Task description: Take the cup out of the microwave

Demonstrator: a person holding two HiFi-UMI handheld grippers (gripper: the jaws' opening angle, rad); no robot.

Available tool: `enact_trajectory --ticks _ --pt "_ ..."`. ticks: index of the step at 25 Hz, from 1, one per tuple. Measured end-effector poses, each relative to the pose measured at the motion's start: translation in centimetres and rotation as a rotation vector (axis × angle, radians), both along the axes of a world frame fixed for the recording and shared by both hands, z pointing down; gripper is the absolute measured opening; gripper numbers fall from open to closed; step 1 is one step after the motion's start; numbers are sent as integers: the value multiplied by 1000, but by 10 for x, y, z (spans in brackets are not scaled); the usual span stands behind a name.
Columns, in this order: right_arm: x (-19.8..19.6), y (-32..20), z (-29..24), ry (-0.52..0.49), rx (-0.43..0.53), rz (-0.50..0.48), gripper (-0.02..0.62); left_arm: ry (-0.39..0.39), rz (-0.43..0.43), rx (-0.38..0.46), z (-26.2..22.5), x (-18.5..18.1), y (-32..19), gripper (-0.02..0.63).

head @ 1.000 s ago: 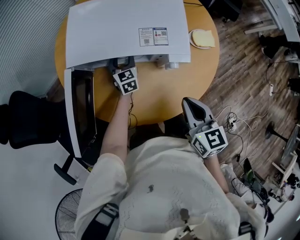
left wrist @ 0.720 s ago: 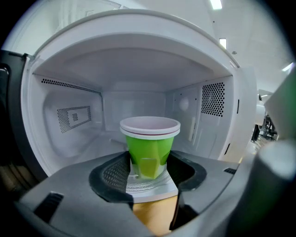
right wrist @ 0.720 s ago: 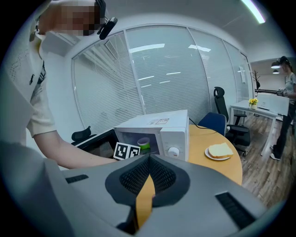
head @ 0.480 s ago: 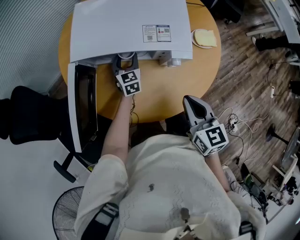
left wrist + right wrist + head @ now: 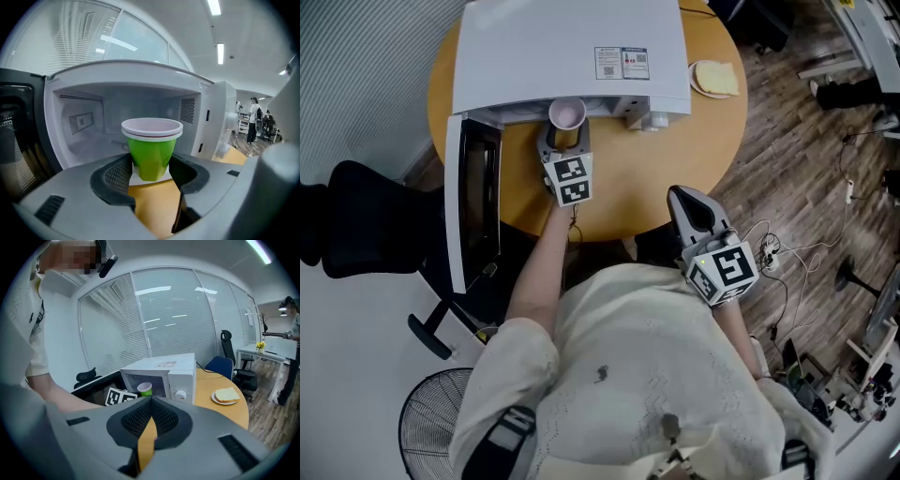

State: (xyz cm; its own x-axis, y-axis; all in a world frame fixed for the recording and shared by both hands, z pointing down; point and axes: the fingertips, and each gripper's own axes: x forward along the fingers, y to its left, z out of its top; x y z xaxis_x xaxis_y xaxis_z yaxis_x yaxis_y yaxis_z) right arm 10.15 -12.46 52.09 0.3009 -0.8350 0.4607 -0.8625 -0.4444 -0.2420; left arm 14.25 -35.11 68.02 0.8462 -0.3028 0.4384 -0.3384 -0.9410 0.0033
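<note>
Left gripper view: the left gripper (image 5: pixel 565 141) has its jaws narrowed onto the lower body of the green cup (image 5: pixel 152 145), one pad on each side.

The cup stands upright at the mouth of the white microwave (image 5: pixel 572 56), its pale rim just past the front edge of the cavity, with the door (image 5: pixel 473 202) swung fully open at the table's left edge. The right gripper (image 5: pixel 150 403) hangs off the round wooden table's (image 5: pixel 628 187) near edge, jaws pressed together with nothing between them. A plate of bread (image 5: pixel 713 78) sits by the table's far right edge.
</note>
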Motion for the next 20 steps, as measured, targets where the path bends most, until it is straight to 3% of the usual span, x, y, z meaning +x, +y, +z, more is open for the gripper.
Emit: enact_trajectory --ticks 20 --pt "1 3 1 10 8 -11 8 39 180 18 -56 -48 75 267"
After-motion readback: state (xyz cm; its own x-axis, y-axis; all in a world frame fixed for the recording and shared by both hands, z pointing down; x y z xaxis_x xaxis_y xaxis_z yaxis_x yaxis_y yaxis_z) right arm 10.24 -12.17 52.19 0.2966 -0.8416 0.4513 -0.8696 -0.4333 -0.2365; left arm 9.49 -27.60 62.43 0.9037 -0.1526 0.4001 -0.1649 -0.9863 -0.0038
